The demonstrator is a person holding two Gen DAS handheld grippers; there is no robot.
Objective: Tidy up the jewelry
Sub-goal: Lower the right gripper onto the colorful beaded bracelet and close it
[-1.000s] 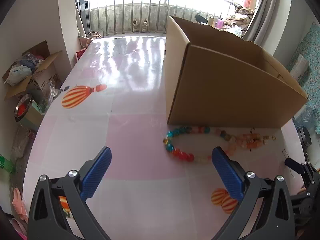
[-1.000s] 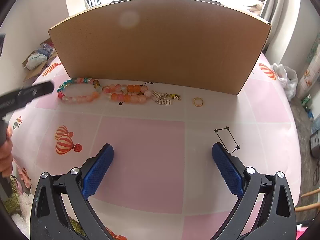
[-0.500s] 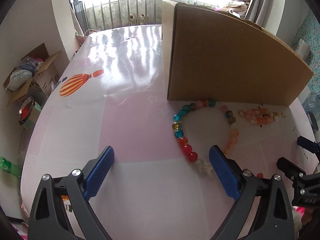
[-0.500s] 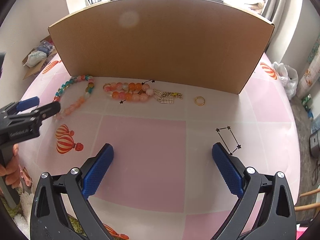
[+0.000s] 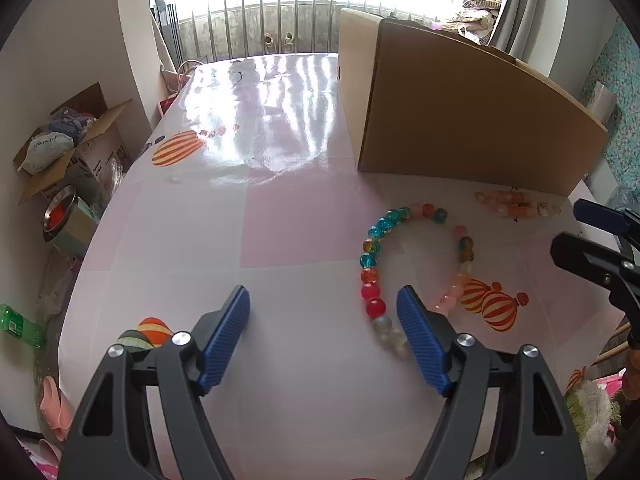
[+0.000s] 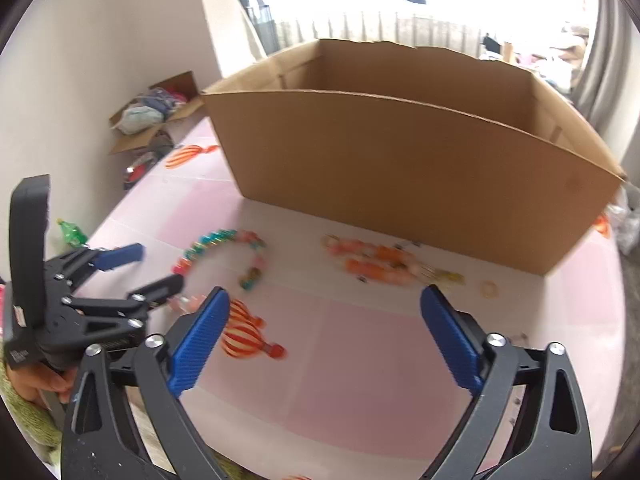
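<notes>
While the left wrist view looks down on the glossy pink-and-white table [image 5: 304,380], the left gripper [image 5: 323,308] stands released, its blue ribbed pads parted with only bare table between them; its jaws have just been closing. The long strand of multicoloured glass beads [image 5: 370,274] lies in an open loop at about two o'clock from the gripper, its clear end beads just beside the outer face of the right-hand pad [image 5: 420,340]; whether they touch I cannot tell. A shorter bracelet of orange and pink beads [image 5: 505,205] lies further off at one o'clock, close to the foot of the large open brown cardboard box [image 5: 472,120]. Printed striped orange balloons [image 5: 486,304] sit at three o'clock of the strand. The right gripper's dark fingers enter at the frame's three o'clock edge [image 5: 592,236].

In the right wrist view, which is blurred, the right gripper [image 6: 324,312] is also released, pads wide apart over bare table [image 6: 360,360], its jaws having just been closing a little. The multicoloured strand [image 6: 224,248] lies at eleven o'clock, the orange and pink bracelet [image 6: 372,264] at twelve to one, and a small gold ring [image 6: 489,289] at two o'clock, all on the table in front of the cardboard box [image 6: 400,168]. The left gripper [image 6: 158,268], held by a hand [image 6: 38,384], reaches in from nine o'clock with its tips near the strand's near end.
</notes>
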